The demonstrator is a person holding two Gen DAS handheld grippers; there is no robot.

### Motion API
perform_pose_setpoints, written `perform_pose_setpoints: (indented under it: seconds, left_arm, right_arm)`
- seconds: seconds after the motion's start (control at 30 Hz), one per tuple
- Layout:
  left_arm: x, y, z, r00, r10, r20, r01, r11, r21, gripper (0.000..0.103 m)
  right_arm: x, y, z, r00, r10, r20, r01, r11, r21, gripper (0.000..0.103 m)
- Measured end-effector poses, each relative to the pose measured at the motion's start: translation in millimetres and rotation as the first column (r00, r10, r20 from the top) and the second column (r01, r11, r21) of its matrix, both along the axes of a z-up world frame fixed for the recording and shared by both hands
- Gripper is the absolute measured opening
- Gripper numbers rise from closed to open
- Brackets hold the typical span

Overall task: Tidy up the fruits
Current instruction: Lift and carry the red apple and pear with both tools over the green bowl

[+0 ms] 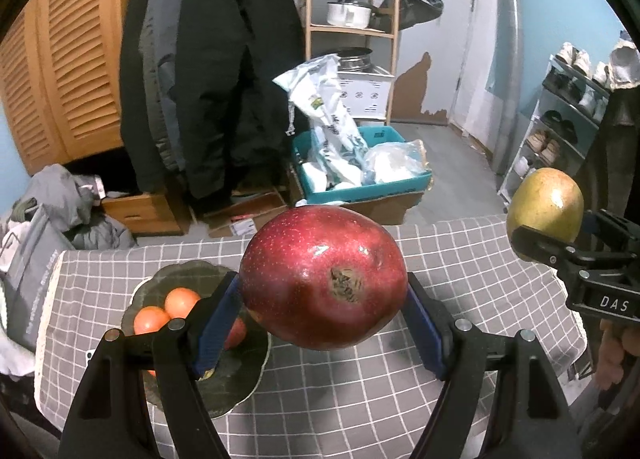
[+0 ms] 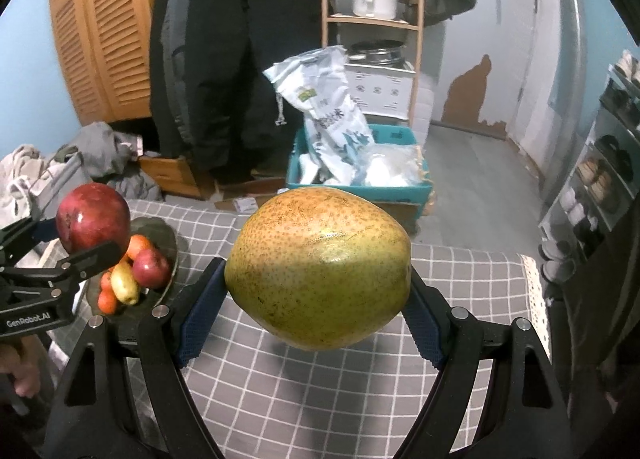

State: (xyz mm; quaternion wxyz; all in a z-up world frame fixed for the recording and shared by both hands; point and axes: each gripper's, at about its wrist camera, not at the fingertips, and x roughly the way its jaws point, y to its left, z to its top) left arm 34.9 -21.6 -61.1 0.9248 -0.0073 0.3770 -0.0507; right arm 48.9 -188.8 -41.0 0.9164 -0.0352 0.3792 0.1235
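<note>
A: Left gripper [image 1: 324, 299]?
B: Clamped on the red apple [image 1: 323, 279], blue pads [image 1: 218, 323] pressed to both its sides; fruit lifted clear of the checked tablecloth [image 1: 360, 399], calyx end turned toward the lens.

A: Right gripper [image 2: 318, 299]?
B: Closed around the yellow-green pear [image 2: 320, 267], likewise pinched between the blue pads [image 2: 198, 323] and raised off the cloth.

A: Beyond and beside the jaws?
B: Below and left of the left jaws, a dark green plate [image 1: 240, 379] on the cloth, partly hidden behind the left finger. On it, seen from the right wrist: orange fruits [image 2: 138, 245], a small red apple [image 2: 151, 267], a small yellow fruit [image 2: 125, 286].

A: The two grippers relative to each other?
B: Side by side and well apart, apple to the left of the pear, both above the cloth.
</note>
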Motion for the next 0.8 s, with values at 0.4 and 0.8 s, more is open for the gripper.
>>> perform_pose_setpoints:
  seconds: [0.4,0.8]
  left_arm:
    - [-5,51,-6,0.995,0.099,-0.008,-0.099,0.995,-0.006,0.08]
    - [-15,108,-25,0.978,0.2,-0.06,-0.202,0.979,-0.023,0.08]
  right_arm:
    - [14,61,-4,0.993,0.113,-0.029,-0.113,0.993,0.021,0.083]
    - [27,127,-16,0.975,0.213,-0.069,-0.212,0.977,0.024,0.083]
